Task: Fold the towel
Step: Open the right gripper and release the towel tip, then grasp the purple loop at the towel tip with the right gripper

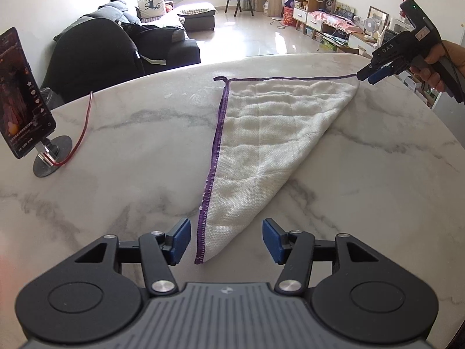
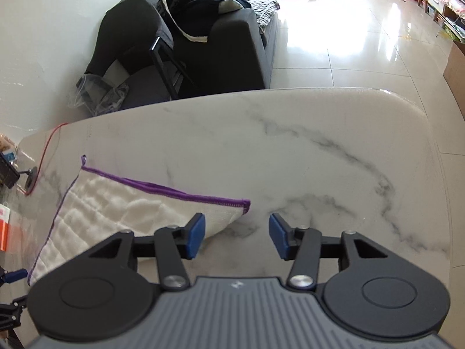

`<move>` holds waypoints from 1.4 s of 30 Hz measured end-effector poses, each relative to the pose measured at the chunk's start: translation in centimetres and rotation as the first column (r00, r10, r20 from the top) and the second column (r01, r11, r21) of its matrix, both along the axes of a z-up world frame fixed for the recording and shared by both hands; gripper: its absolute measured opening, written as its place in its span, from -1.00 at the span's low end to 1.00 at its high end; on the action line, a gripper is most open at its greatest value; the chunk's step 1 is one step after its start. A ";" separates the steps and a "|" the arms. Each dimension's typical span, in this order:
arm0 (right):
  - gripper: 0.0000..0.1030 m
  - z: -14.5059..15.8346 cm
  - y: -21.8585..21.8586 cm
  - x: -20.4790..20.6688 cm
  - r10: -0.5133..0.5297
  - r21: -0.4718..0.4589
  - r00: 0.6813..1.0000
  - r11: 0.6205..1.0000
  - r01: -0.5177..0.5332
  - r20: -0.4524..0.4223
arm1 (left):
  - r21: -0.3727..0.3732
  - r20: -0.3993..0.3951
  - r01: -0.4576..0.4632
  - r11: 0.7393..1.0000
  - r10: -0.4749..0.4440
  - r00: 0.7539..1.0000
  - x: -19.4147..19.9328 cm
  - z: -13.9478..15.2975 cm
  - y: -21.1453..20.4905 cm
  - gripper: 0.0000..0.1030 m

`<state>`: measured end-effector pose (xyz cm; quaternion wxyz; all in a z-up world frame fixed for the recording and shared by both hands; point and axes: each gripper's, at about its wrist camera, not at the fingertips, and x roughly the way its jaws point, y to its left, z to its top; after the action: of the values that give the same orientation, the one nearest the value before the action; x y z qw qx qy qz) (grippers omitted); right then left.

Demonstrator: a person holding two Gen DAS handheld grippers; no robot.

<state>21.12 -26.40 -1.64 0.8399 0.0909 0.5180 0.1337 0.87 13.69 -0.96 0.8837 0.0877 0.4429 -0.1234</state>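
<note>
Phone on its stand occupies the table's left edge, a red cable trailing off it. Mid-table lies the towel, already folded once into a triangle with purple hems meeting at the far corner. Left gripper hovers spread around the near tip; right gripper, also spread, sits beside the right-hand tip. Further folding likely remains.

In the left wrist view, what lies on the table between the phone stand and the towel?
Only bare marble table lies between the phone stand and the towel; the stand's red cable stays beside the stand.
</note>
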 end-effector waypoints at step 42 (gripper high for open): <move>-0.84 4.7 8.1 -3.4 0.064 0.098 0.976 0.991 -0.086 0.208 | 0.001 0.042 -0.048 0.999 0.048 0.998 -2.5 0.8 2.3 0.10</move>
<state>17.69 -18.28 3.01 0.8770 0.1018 0.4241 0.2015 -1.66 15.95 -0.16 0.8955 0.0804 0.4263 -0.0997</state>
